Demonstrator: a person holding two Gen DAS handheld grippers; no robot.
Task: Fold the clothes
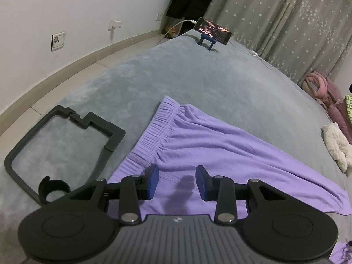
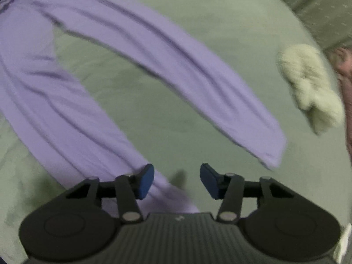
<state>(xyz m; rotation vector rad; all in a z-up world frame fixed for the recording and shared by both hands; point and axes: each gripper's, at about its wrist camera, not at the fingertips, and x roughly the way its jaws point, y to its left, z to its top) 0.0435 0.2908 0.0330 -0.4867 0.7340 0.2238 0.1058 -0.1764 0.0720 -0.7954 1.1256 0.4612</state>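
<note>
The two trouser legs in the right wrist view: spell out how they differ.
The upper leg runs toward the cream fluffy item, and its cuff lies in full view on the bedspread. The lower leg runs toward the camera, and its end slips under the open right gripper. Only the lower leg has a gripper finger over it. Both are the same purple fabric, lying flat and splayed apart.

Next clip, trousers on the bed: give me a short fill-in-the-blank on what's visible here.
1. The trousers lying on the grey bed are ____ in colour.
2. Left of the elastic waistband lies an empty black ____.
3. At the bed's far end, a ____ sits on a blue stand.
4. The right gripper has its jaws ____, nothing clamped.

Missing words: purple; frame; phone; open
</note>
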